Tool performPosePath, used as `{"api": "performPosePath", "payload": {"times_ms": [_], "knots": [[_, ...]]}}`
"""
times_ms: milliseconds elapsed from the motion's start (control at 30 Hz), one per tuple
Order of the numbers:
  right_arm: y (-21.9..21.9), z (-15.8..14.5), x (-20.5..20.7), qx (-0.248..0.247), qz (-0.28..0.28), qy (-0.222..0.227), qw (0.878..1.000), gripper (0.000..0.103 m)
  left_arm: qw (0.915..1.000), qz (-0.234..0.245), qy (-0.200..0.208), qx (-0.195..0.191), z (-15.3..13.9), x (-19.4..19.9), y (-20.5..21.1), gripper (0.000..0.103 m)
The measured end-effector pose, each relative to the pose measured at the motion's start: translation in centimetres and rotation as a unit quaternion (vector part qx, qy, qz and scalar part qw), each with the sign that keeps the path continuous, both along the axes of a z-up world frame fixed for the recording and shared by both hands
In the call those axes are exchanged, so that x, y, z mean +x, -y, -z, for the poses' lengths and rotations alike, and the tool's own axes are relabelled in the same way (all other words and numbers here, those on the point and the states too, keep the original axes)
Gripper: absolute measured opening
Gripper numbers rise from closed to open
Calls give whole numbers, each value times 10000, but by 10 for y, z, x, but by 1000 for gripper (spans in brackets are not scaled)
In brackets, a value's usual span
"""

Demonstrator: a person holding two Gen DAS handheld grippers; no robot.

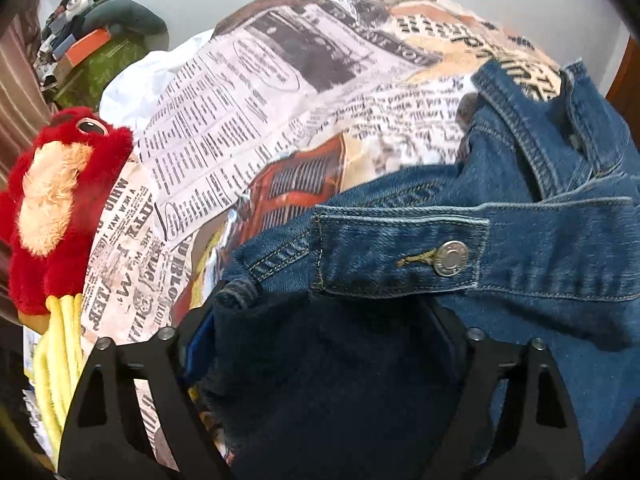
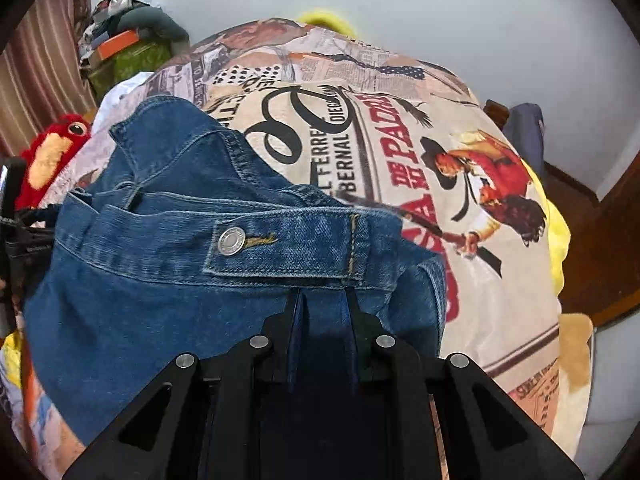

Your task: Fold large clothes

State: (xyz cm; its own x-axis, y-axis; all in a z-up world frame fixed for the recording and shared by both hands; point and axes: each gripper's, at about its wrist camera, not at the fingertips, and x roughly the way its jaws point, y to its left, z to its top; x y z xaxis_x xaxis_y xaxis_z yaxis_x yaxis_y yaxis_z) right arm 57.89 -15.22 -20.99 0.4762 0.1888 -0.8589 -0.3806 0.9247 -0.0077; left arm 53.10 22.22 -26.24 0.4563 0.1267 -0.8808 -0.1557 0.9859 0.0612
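The right gripper (image 2: 322, 308) is pinching a fold of the denim jacket (image 2: 160, 288), its jaws nearly together on the cloth just below the buttoned tab (image 2: 288, 242). The left gripper (image 1: 320, 332) is standing wide, denim bunched between its jaws; whether the pads are pressing on it is unclear. The jacket is lying on a bed's newsprint-patterned cover (image 1: 224, 128), with a red plush toy (image 1: 60, 200) sitting beside it at the left.

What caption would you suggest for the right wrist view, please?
Right gripper shut on a denim jacket lying on a newspaper-print bedspread.
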Motion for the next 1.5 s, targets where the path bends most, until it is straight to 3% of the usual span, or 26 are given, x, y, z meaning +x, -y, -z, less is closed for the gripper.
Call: {"api": "performPosePath", "payload": {"times_ms": [33, 67, 167, 400, 500, 600, 700, 800, 867, 1000, 1067, 1200, 1333, 1400, 1500], "knots": [[1, 1, 1, 11, 31, 4, 10000, 14, 9999, 10, 78, -101, -2, -3, -1, 66], [1, 1, 2, 12, 47, 13, 10000, 14, 9998, 7, 116, -173, -5, -4, -3, 45], [-2, 1, 2, -165, 44, 108, 9998, 14, 9994, -194, 116, -243, -11, -6, -12, 25], [3, 4, 1, -1202, 130, 501, 9914, 14, 9977, -662, 109, -95, -24, -8, -38, 20], [23, 5, 1, -622, 162, 264, 9976, 14, 9969, -761, 27, -207, -22, -11, -46, 20], [28, 1, 2, -506, 268, 140, 9983, 14, 9964, -800, -73, 262, -20, -12, -46, 20], [24, -12, -6, -540, 249, 122, 9982, 14, 9965, -761, 92, -338, -30, -24, -57, 20], [17, -35, -19, -192, 47, 269, 9994, 14, 9969, -655, 320, -310, -48, -37, -55, 20], [11, -48, -27, 127, 1, 275, 9995, 14, 9984, -421, 356, -154, -59, -45, -45, 21], [-9, -67, -40, 912, -227, 7, 9956, 14, 9986, 24, 413, -327, -73, -55, -23, 29], [-30, -70, -48, 1042, -475, -76, 9934, 14, 9979, 254, 463, -383, -78, -62, -8, 41], [-82, -60, -66, 726, -1066, -202, 9914, 14, 9944, 695, 487, -623, -75, -70, 27, 55], [-114, -27, -79, 228, -1428, -440, 9885, 14, 9920, 883, 298, -852, -59, -73, 49, 63], [-119, -3, -81, -216, -1457, -513, 9878, 14, 9930, 956, 114, -691, -42, -74, 58, 67], [-111, 3, -89, -178, -1609, -196, 9866, 14, 9949, 957, -51, -306, -22, -81, 60, 83]]}}
